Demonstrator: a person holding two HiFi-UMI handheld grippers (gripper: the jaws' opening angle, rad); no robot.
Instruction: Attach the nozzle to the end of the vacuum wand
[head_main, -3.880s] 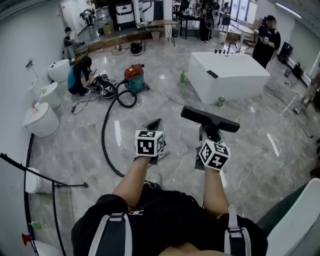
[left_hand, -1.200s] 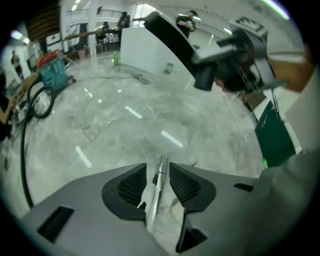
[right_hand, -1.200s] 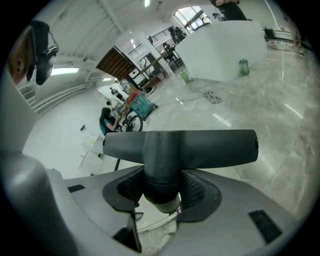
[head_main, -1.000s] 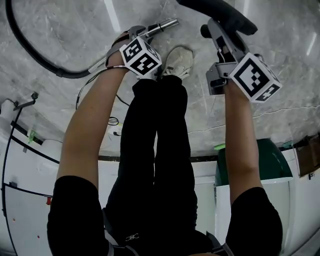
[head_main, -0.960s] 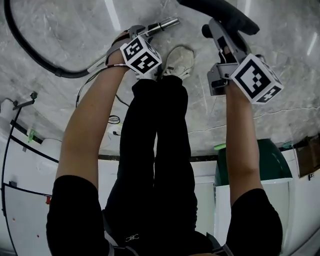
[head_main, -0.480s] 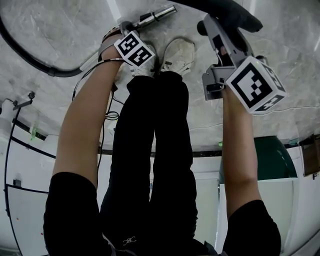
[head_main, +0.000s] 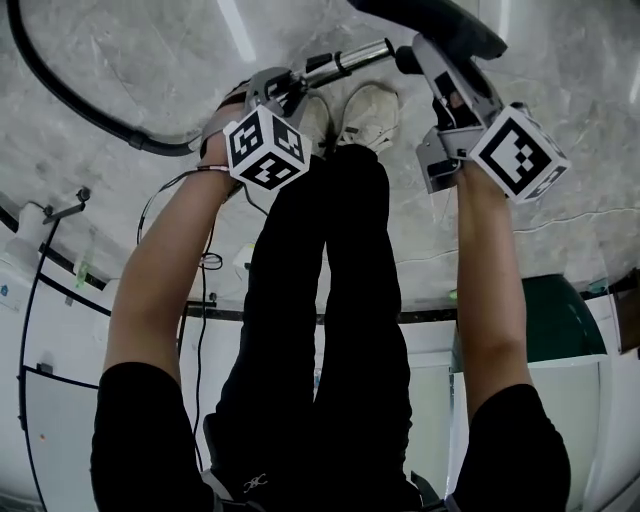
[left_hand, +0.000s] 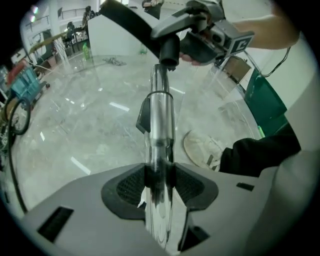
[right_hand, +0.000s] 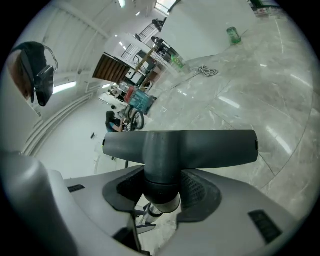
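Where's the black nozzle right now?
Top right in the head view: the nozzle sits clamped in the right gripper, neck at the tip of the wand.

one wand (head_main: 350, 60), one nozzle (head_main: 430, 18), two claws (left_hand: 159, 185) (right_hand: 162, 192), two shoes (head_main: 370, 110) (head_main: 316, 112)

a large open test hall or robotics lab, not a home: a polished grey stone floor (left_hand: 75, 135) runs wide. in the right gripper view a strip light (right_hand: 67, 87) lines the white curved wall at nine o'clock, equipment stands (right_hand: 160, 47) crowd eleven o'clock, loose cable (right_hand: 205, 71) lies about, and a person (right_hand: 114, 121) crouches by a teal canister vacuum (right_hand: 141, 101).
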